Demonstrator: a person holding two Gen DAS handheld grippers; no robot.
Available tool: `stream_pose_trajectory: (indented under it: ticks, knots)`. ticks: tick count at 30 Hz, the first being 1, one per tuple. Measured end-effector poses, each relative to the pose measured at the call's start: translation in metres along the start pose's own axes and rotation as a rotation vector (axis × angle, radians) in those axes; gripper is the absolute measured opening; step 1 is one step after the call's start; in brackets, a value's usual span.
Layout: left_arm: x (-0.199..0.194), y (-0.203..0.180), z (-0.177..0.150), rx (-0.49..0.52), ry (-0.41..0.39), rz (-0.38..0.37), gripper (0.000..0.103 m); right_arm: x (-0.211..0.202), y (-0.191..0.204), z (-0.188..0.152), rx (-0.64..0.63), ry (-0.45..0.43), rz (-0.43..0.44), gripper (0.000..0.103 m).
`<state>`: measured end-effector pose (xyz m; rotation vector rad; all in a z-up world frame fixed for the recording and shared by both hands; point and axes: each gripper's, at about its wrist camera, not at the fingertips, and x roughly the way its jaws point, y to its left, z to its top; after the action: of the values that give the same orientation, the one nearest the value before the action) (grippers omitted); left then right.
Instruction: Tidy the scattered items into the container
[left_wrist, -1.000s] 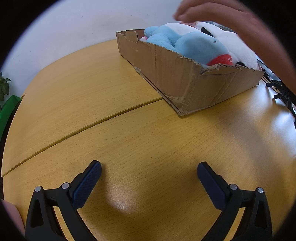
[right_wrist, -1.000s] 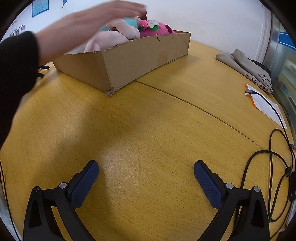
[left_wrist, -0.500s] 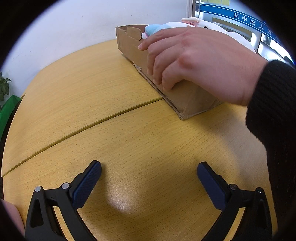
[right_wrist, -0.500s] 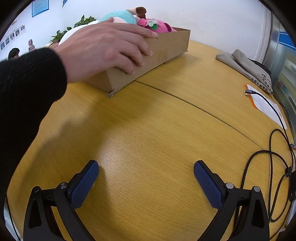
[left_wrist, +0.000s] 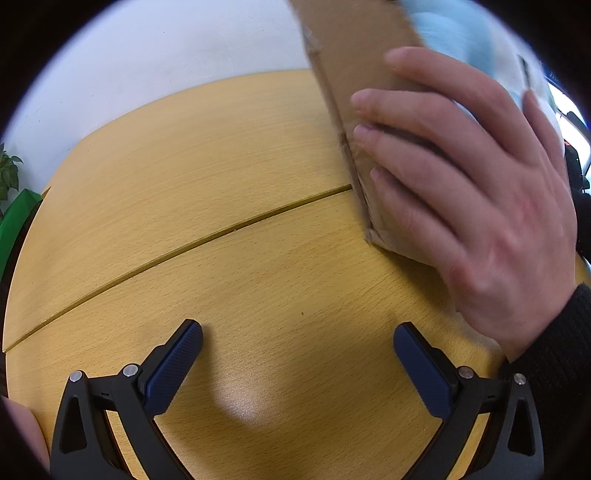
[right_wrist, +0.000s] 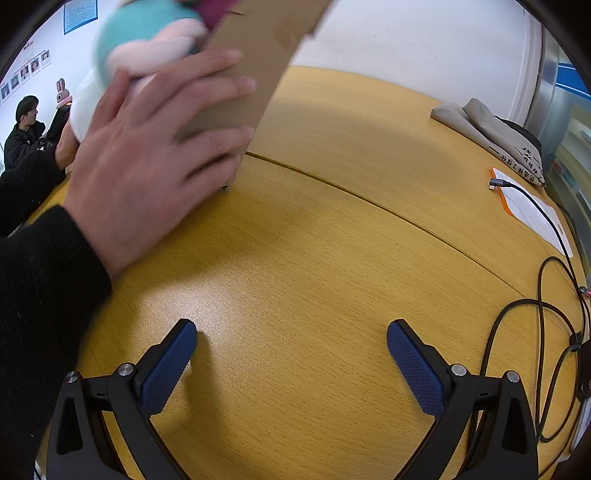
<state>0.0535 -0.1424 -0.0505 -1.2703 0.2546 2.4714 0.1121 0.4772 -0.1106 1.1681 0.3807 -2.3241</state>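
- My left claw (left_wrist: 297, 352) sits low over the desk (left_wrist: 184, 177), jaws spread wide, nothing between the blue pads (left_wrist: 173, 369).
- My right claw (right_wrist: 291, 350) does the same over the same yellow wood, jaws apart and empty.
- The cardboard box (left_wrist: 354, 59) is tipped up steeply, one lower corner touching the desk near the seam line; the rest is raised and motion-blurred.
- A bare hand (left_wrist: 480, 192) in a black sleeve presses flat against the box's outer wall, fingers spread; the right wrist view shows the same hand (right_wrist: 147, 162) on the box (right_wrist: 251, 59).
- Plush toys sit at the open top of the box: a light blue one (left_wrist: 447, 26) in the left view, a teal and pink one (right_wrist: 147, 37) in the right view. Blurred; I cannot tell whether they are inside or spilling.
- Far right of the desk: a folded grey cloth (right_wrist: 484, 129), a paper sheet with orange edge (right_wrist: 532, 210), and a black cable (right_wrist: 543, 280) looping across it.
- A green plant (left_wrist: 9, 173) shows at the left edge.
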Motion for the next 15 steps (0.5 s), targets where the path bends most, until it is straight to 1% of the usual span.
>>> stream_pose_trajectory:
  ticks: [15]
  knots:
    - [-0.004, 0.003, -0.012, 0.002, -0.001, -0.001, 0.103, 0.0, -0.002, 0.0, 0.002, 0.0, -0.002, 0.103]
